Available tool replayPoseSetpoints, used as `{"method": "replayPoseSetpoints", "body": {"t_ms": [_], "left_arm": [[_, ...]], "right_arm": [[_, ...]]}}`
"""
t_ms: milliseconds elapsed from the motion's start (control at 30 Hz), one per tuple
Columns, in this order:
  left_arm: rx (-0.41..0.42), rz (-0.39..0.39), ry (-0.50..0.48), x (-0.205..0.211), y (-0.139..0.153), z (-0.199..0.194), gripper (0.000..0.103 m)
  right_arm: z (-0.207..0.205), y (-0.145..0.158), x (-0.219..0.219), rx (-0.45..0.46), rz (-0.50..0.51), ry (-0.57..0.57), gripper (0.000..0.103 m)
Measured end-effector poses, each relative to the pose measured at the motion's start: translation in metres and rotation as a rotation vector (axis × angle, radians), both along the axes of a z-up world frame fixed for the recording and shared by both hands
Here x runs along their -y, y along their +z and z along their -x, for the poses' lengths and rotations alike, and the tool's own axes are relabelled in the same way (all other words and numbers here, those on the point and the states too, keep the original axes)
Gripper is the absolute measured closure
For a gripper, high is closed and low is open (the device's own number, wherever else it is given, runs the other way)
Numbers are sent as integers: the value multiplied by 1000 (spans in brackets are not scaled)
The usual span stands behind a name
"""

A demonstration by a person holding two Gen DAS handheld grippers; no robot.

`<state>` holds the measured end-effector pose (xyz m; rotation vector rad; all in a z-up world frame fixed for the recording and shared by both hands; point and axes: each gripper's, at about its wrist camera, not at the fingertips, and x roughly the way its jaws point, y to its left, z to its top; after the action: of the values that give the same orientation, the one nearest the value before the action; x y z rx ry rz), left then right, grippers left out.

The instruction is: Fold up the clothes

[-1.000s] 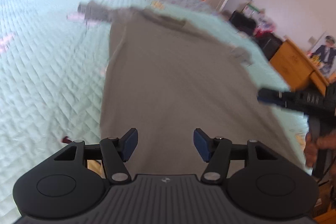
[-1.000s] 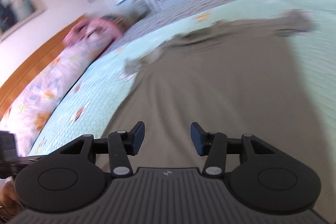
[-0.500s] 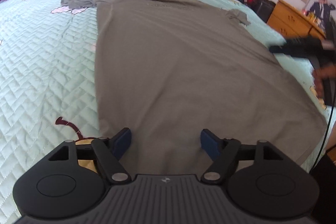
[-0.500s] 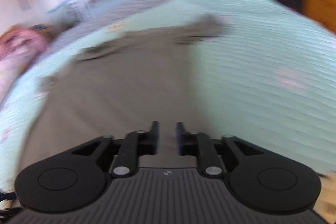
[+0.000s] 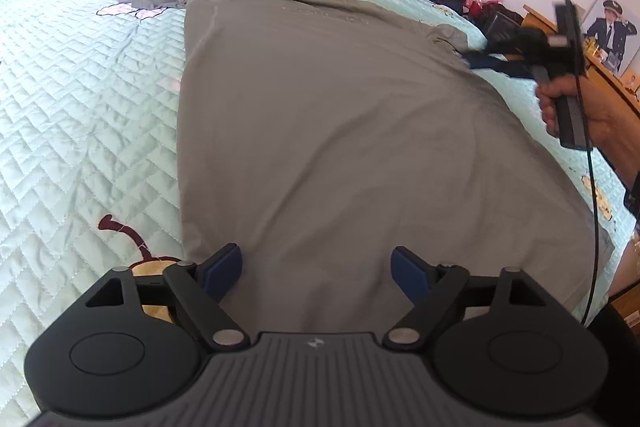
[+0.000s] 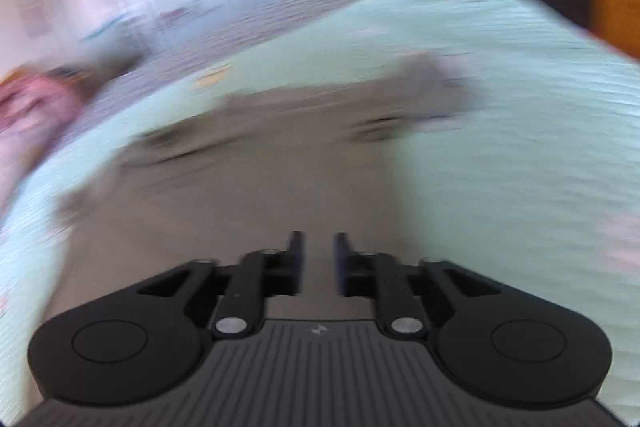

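Shirt (image 5: 340,131) flat on quilt (image 5: 80,99); left tongs (image 5: 316,269) spread

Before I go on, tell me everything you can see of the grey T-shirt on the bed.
The grey T-shirt is a plain, soft-looking knit, spread flat and unfolded on the mint quilted bedspread. Its collar lies at the far end and its hem nearest the left hand-held gripper, whose jaws are wide open above the hem. The far-left sleeve is bunched up. The right hand-held gripper sits at the right sleeve; contact is unclear. Shallow wrinkles cross the body.
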<state>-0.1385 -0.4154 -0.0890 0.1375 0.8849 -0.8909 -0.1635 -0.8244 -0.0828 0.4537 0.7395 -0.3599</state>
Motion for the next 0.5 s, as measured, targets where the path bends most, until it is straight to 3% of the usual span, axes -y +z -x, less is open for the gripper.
{"method": "replayPoseSetpoints", "body": {"t_ms": [67, 100, 133, 200, 233, 267, 333, 367, 400, 467, 500], "left_arm": [[28, -27, -15, 3, 0, 4, 16], [41, -43, -23, 5, 0, 7, 16], [52, -58, -30, 6, 0, 9, 16], [56, -74, -36, 4, 2, 12, 15], [53, -77, -35, 1, 3, 13, 15], [42, -70, -26, -2, 4, 12, 15], [11, -41, 4, -10, 7, 12, 17], [-8, -20, 29, -15, 10, 12, 18], [-22, -3, 53, -20, 13, 13, 19], [-30, 25, 82, -28, 19, 18, 19], [-25, 35, 88, -31, 21, 22, 19]], "right_arm": [[-5, 1, -2, -7, 7, 9, 71], [-8, 2, -2, -11, 10, 14, 84], [-11, 2, -3, -15, 13, 18, 103], [17, 5, 29, 9, 16, -178, 103], [32, 13, 28, 0, 43, -208, 103], [47, 21, 27, -9, 70, -238, 95], [77, 36, 25, -27, 125, -297, 94], [95, 43, 14, 15, 53, -229, 91], [113, 49, 2, 56, -18, -161, 80], [138, 51, -26, 55, -122, -11, 63], [150, 52, -41, 54, -173, 64, 59]]}}
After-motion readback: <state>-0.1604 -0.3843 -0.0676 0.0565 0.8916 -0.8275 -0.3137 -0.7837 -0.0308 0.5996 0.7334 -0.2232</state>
